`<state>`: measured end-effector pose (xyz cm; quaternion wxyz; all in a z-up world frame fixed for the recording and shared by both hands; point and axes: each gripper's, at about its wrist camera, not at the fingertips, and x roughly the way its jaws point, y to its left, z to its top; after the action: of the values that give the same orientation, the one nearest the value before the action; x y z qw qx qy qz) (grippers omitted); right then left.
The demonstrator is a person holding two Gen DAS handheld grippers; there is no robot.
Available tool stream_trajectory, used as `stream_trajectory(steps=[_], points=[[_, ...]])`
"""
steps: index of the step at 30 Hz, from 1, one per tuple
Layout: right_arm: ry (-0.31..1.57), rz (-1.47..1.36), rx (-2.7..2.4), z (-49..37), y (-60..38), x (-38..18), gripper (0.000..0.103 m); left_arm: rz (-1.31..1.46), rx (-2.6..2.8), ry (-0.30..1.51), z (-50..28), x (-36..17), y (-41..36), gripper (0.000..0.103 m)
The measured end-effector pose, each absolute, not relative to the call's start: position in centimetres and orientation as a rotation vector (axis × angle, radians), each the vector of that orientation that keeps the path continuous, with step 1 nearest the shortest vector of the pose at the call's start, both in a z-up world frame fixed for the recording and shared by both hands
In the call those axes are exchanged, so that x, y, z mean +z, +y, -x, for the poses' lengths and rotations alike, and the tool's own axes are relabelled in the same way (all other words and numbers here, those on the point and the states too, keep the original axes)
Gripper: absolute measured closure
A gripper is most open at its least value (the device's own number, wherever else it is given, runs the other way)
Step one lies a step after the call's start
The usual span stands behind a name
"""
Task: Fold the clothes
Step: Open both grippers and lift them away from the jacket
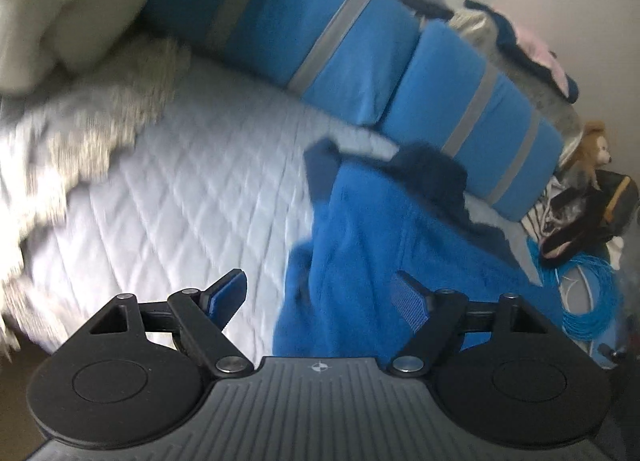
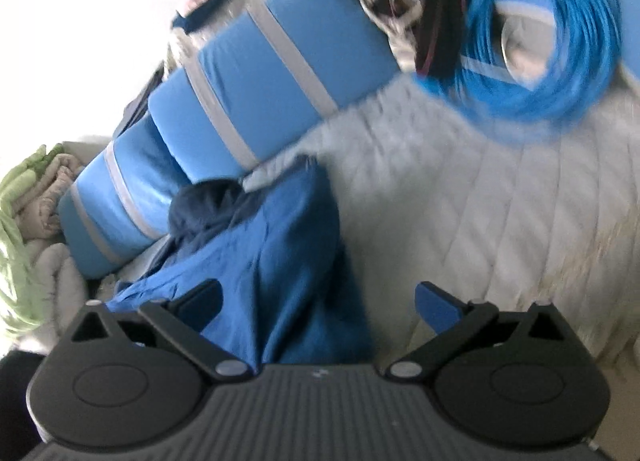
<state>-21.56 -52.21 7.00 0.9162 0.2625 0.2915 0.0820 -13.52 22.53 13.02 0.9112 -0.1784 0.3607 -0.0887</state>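
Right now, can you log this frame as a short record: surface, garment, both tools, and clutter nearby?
surface: quilted white bedspread
garment: blue top with dark navy collar, lying crumpled on the bedspread, not folded flat
left tool: open, nothing between its fingers
right tool: open wide, above the top, not gripping it
behind garment: blue cushions with grey stripes
clutter: coil of blue cable, knitted blanket, stuffed toy

Soft daylight, motion blur, fisheye-warped dark corners.
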Motion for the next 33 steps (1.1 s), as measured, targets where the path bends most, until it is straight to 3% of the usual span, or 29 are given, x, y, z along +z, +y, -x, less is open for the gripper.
stream_trajectory(steps=[9,22,33], points=[[0.436,-0.394,0.145,16.3,-53.5,11.2,0.001,0.292,-0.225,0.708,8.4,15.0,21.1,0.024],[0.499,-0.272,0.312,16.5,-46.9,5.2,0.001,0.196,-0.367,0.851,6.0,8.4,16.2,0.024],[0.451,-0.299,0.306,15.5,-47.9,6.2,0.001,0.074,-0.412,0.841,4.4,15.3,13.7,0.024]])
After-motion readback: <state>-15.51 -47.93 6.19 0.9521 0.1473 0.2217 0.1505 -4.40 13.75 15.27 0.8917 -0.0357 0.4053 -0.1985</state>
